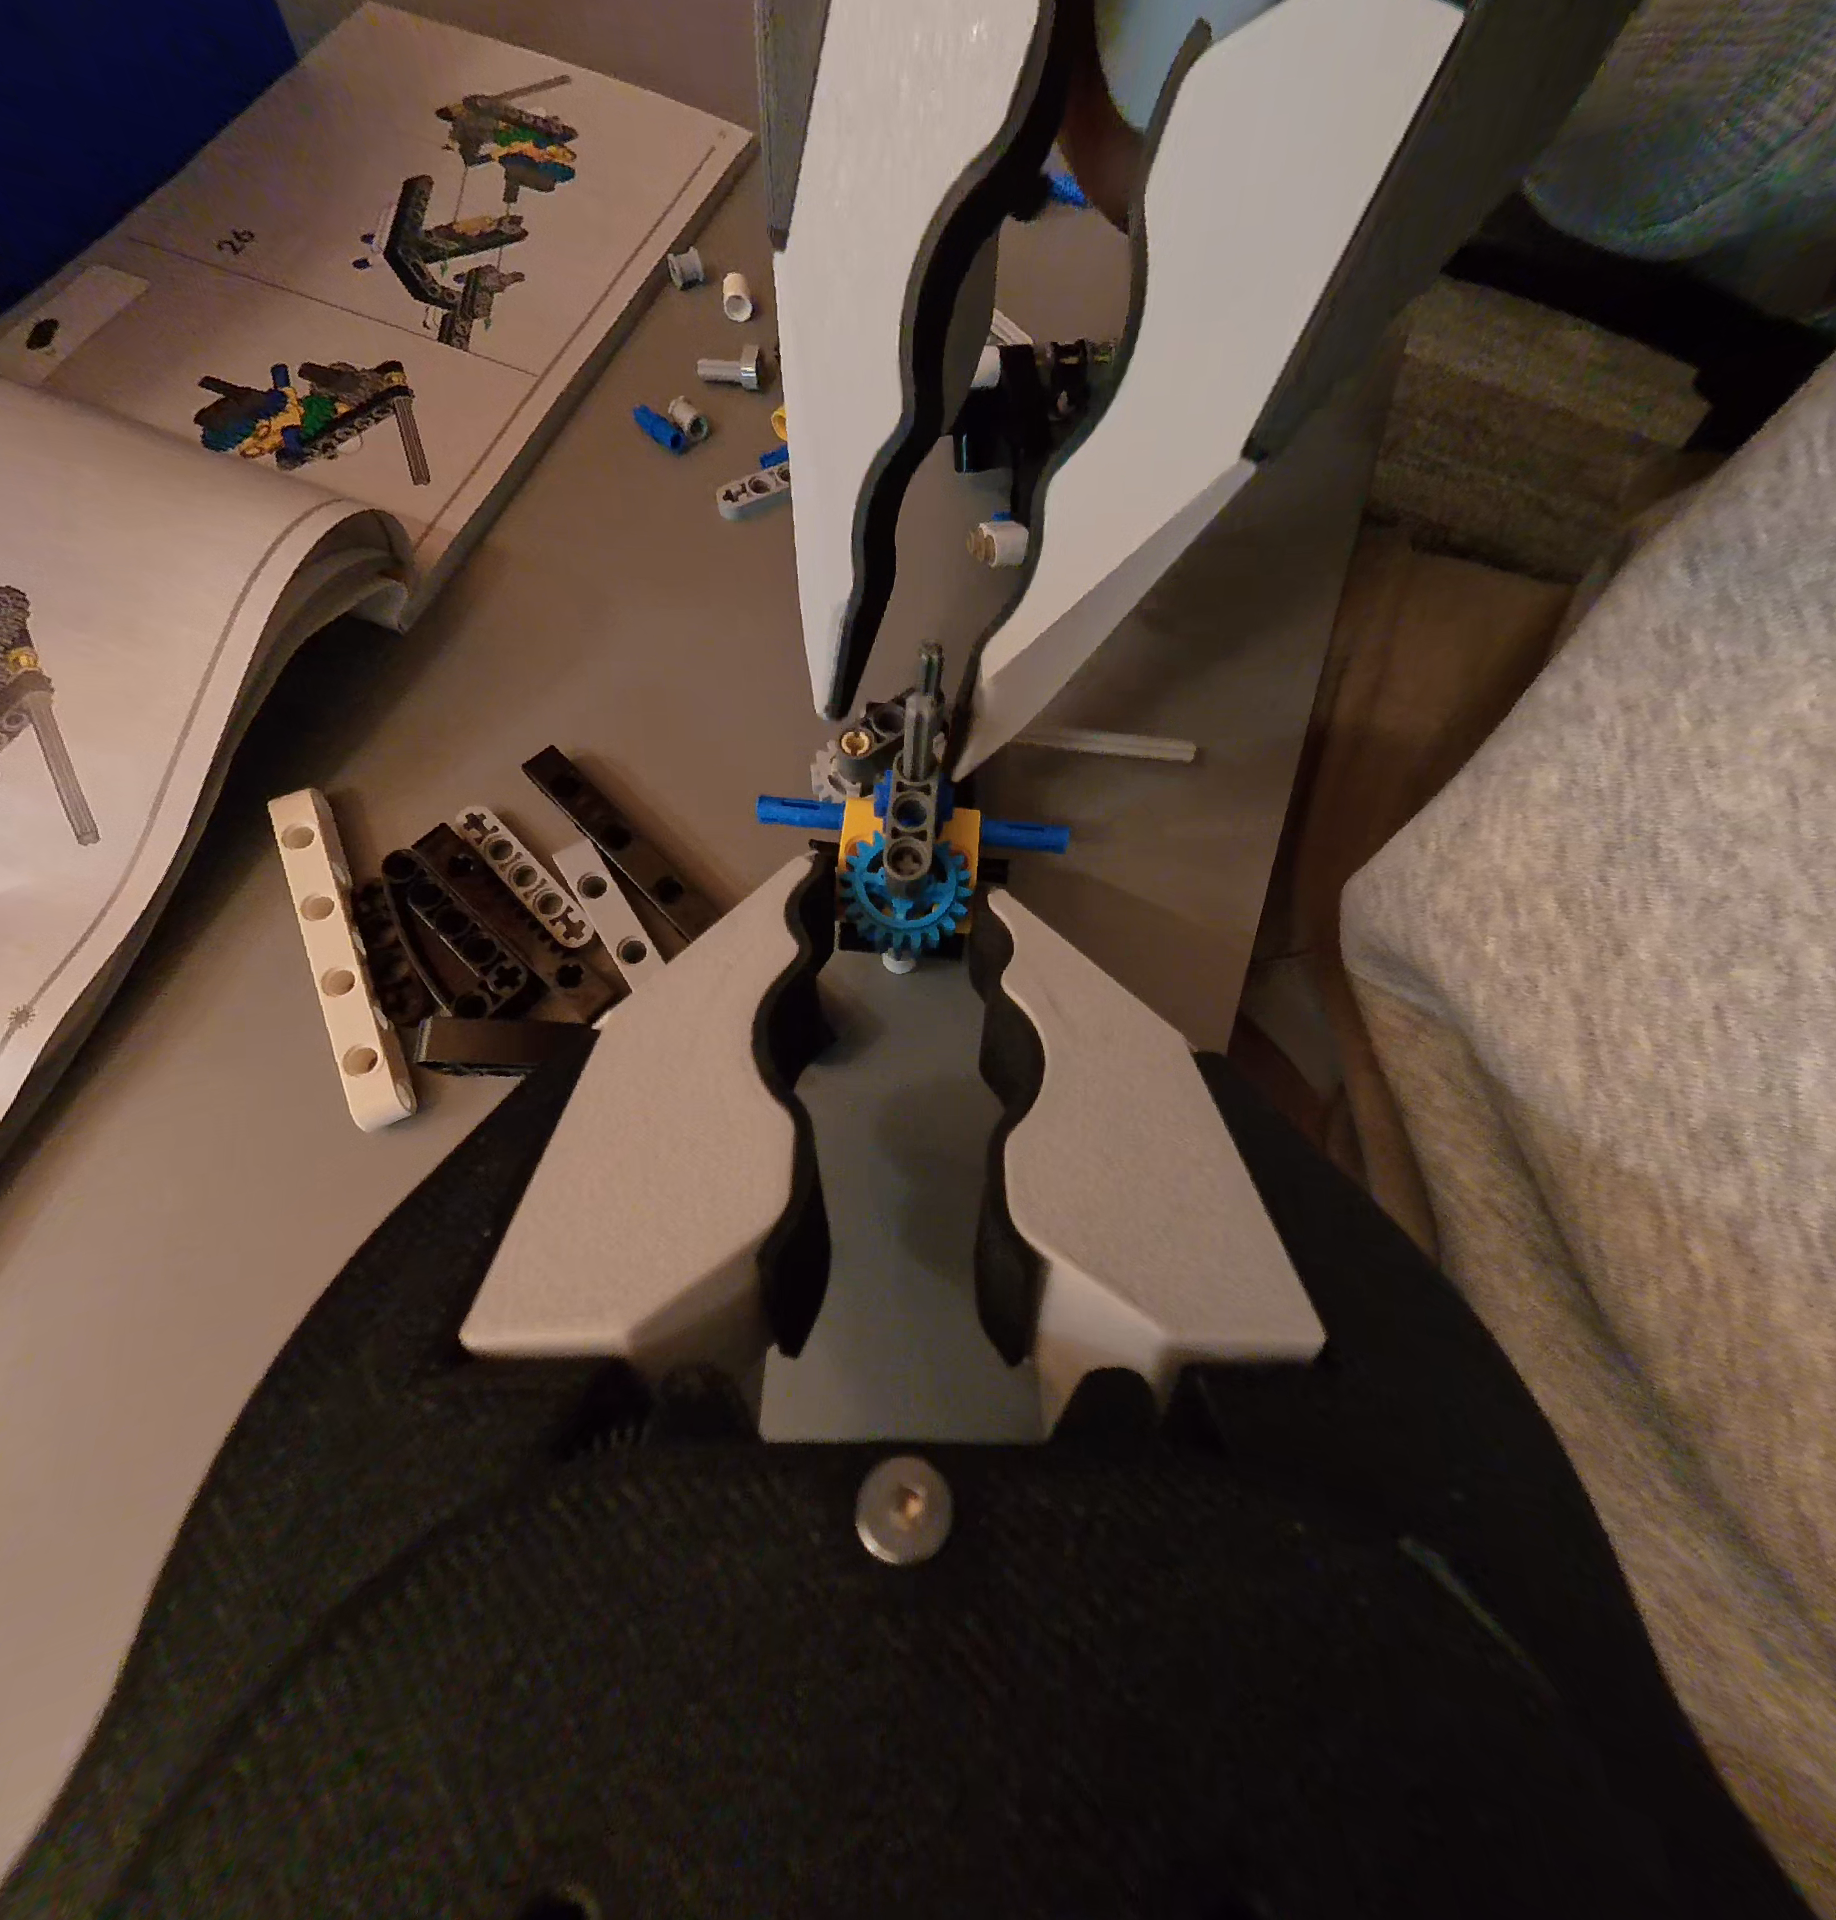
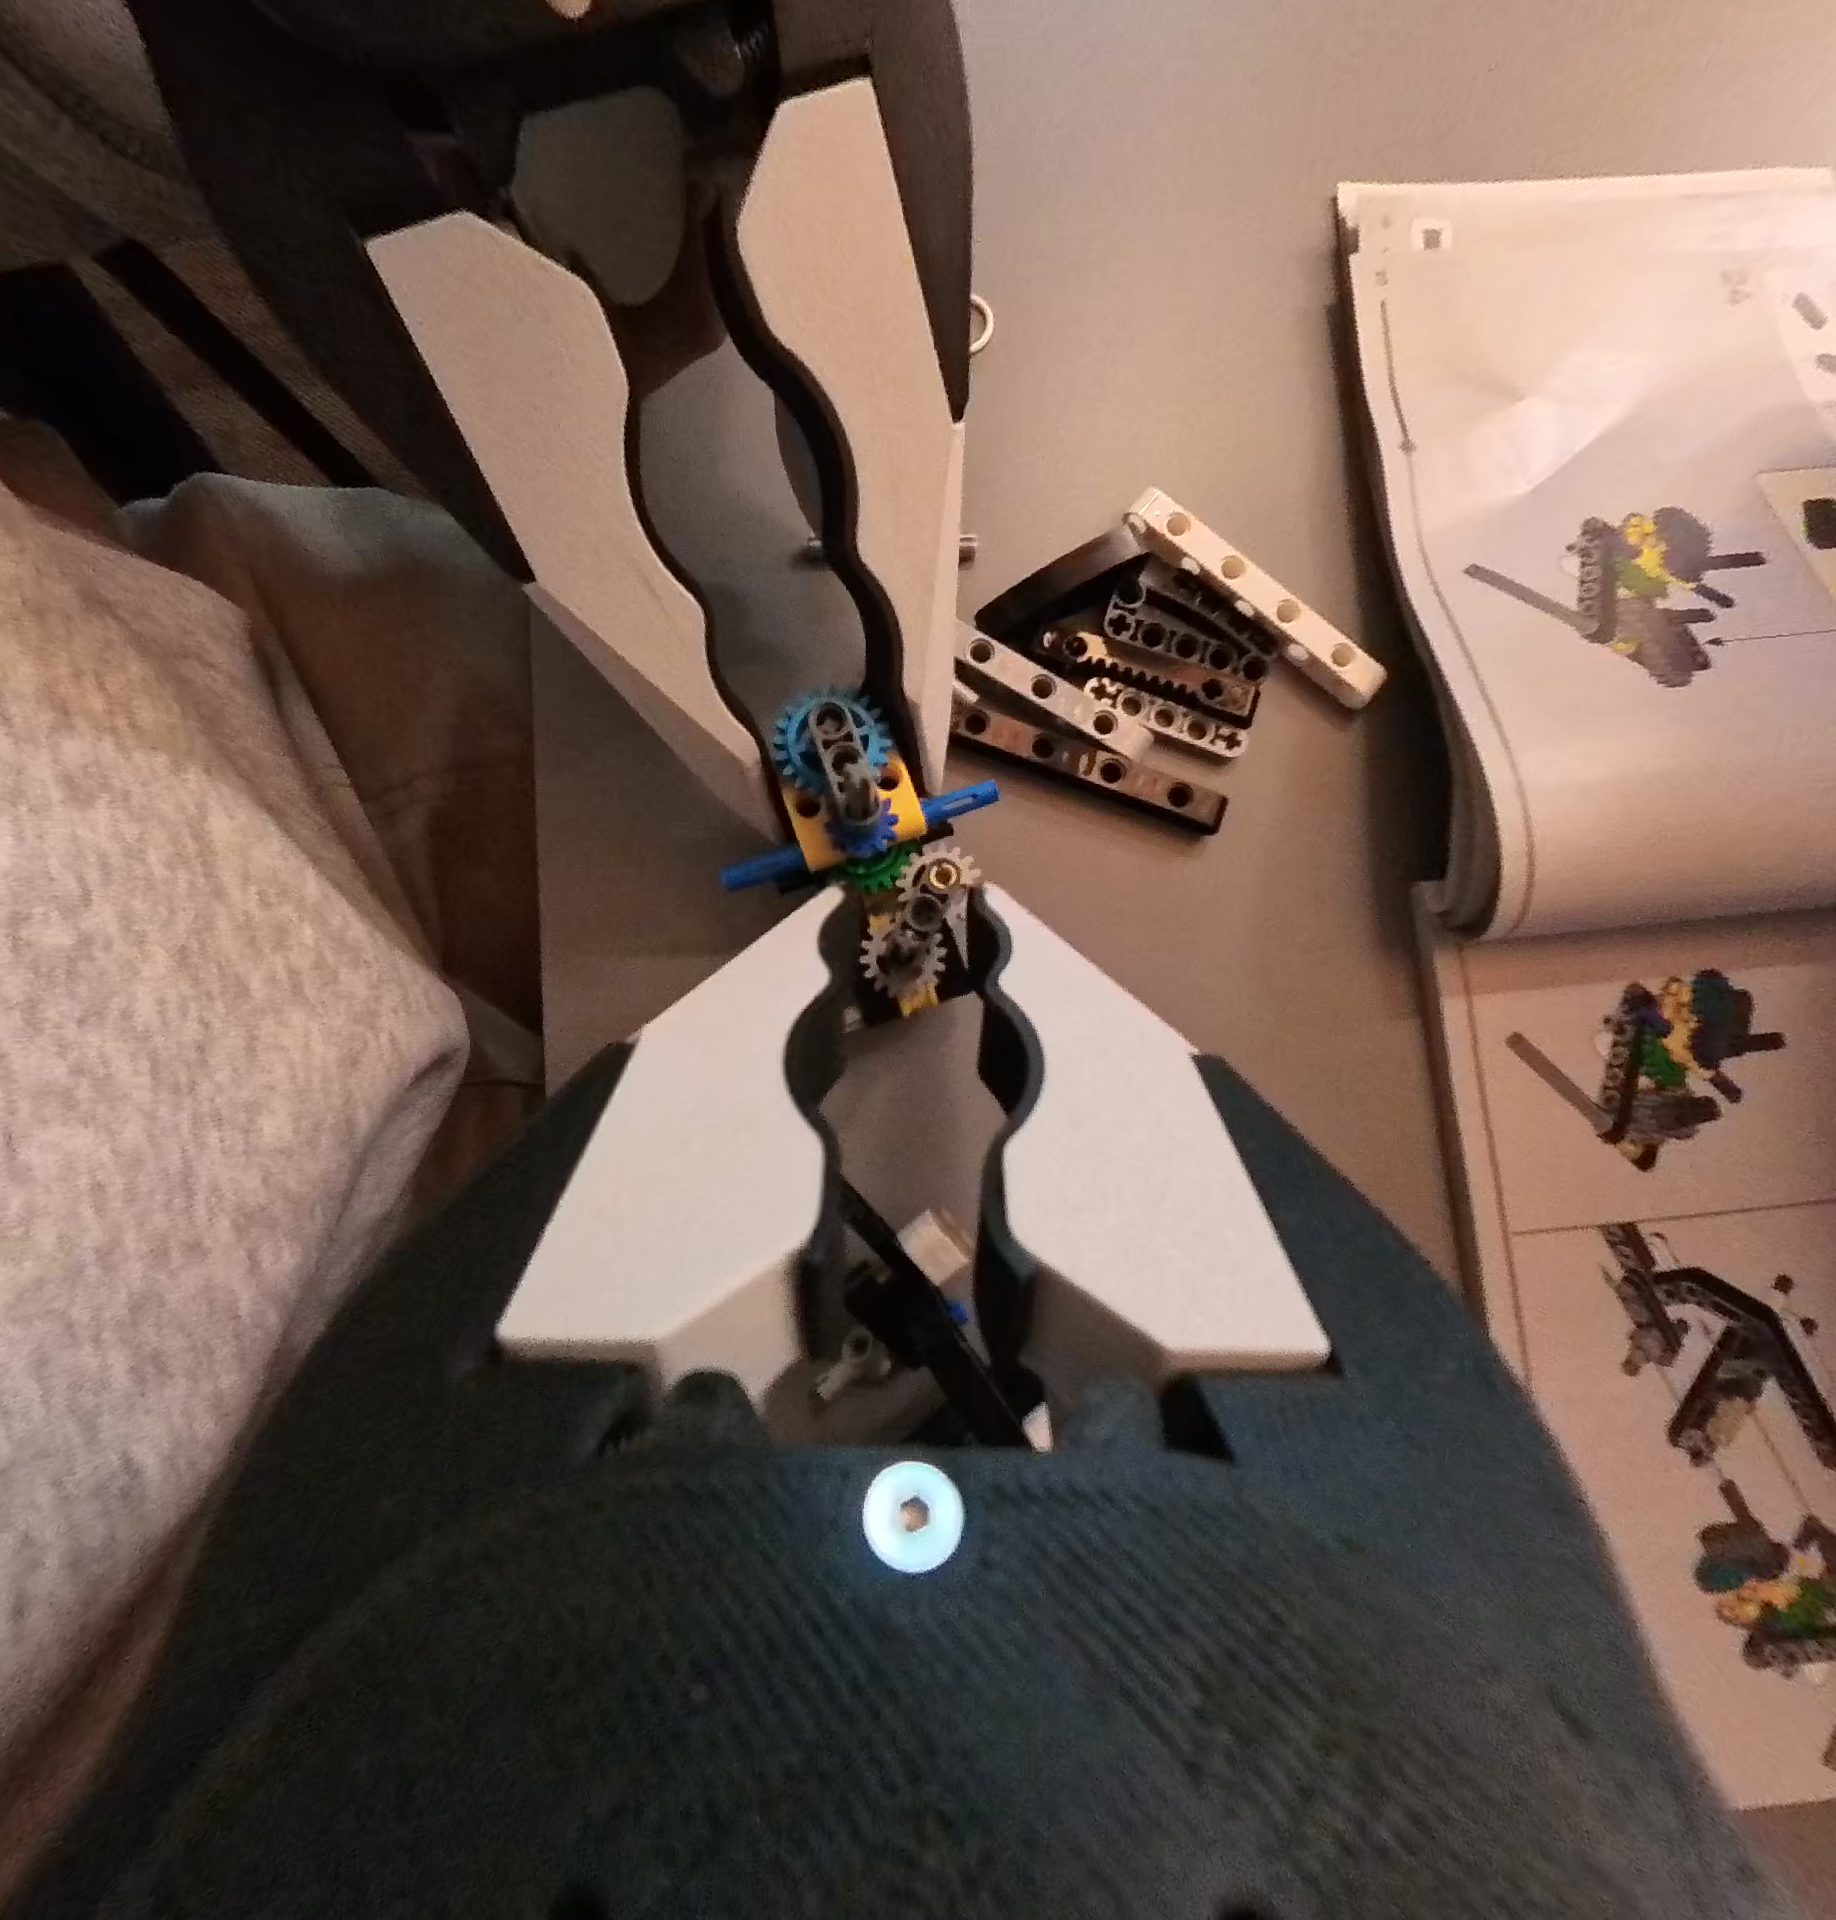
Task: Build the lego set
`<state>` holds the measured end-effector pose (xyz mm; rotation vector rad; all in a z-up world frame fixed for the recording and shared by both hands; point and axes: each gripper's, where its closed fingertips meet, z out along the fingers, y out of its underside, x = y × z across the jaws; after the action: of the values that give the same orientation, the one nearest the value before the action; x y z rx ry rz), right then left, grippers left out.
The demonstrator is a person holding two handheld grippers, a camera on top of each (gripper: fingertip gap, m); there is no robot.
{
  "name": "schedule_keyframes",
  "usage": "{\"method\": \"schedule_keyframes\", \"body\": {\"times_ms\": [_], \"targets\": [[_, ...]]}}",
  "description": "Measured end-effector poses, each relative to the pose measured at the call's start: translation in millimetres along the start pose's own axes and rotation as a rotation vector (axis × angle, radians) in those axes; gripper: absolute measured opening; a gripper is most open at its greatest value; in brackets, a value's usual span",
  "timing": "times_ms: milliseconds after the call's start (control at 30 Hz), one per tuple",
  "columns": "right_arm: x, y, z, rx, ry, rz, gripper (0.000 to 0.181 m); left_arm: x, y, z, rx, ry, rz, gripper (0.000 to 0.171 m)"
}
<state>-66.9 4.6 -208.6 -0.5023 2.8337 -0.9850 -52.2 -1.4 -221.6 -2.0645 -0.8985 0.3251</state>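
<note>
So the little gear assembly point(image 1: 906, 852) is pinched from both ends and held up above the grey surface point(image 1: 602, 665), not resting on it. The left claw point(image 1: 898, 914) is closed on the end with the blue gear point(image 1: 909, 902) and the yellow block point(image 1: 860, 831), and the right claw point(image 2: 909, 956) is closed on the far end, where the grey gears point(image 2: 893, 951) sit on a black and yellow beam. Seen from the assembly, the pile of loose beams point(image 1: 498, 925) is lying off to one side on the surface, with the open instruction booklet point(image 1: 270, 364) beyond that pile, and a scatter of small pins and bushes point(image 1: 706, 364) lies farther away behind the right claw. What could go wrong, as a guess: the blue axle point(image 1: 789, 808) sticks out sideways on both sides of the yellow block and isn't held by anything, so it could get knocked or slid out if the claws are twisted against each other. The grey lift arm point(image 1: 909, 821) and its upright axle point(image 1: 927, 696) sit right by the right claw's tips, so a bit too much squeeze or a sideways pull could pop them loose or pull the gears out of mesh. With the whole thing held in the air near the surface's edge, a dropped piece could easily be lost down by the grey fabric point(image 1: 1620, 935) beside it.
</note>
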Motion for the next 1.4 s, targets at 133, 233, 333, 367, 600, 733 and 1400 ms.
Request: {"method": "schedule_keyframes", "body": {"times_ms": [133, 233, 333, 367, 600, 733, 1400], "targets": [[1, 0, 1, 0.001, -0.001, 0.003, 0.015, 0, 0, 0, 0.000, 0.000, 0.001, 0.024], [1, 3, 4, -0.016, 0.007, -0.001, 0.012, 0, 0, 0, 0.000, 0.000, 0.002, 0.024], [2, 4, 5, -0.028, 0.020, -0.012, 0.011, 0, 0, 0, 0.000, 0.001, 0.002, 0.024], [2, 4, 5, -0.029, 0.022, -0.012, 0.011, 0, 0, 0, 0.000, 0.001, 0.002, 0.024], [2, 3, 1, -0.015, 0.032, 0.006, 0.025, 0, 0, 1, 0.000, 0.001, 0.000, 0.024], [5, -3, -14, 0.037, 0.079, 0.019, 0.030, 0, 0, 1, 0.000, 0.001, 0.000, 0.024], [2, 6, 4, 0.029, 0.095, 0.069, 0.009, -1, 0, 2, -0.002, -0.005, 0.005, 0.024]]}}
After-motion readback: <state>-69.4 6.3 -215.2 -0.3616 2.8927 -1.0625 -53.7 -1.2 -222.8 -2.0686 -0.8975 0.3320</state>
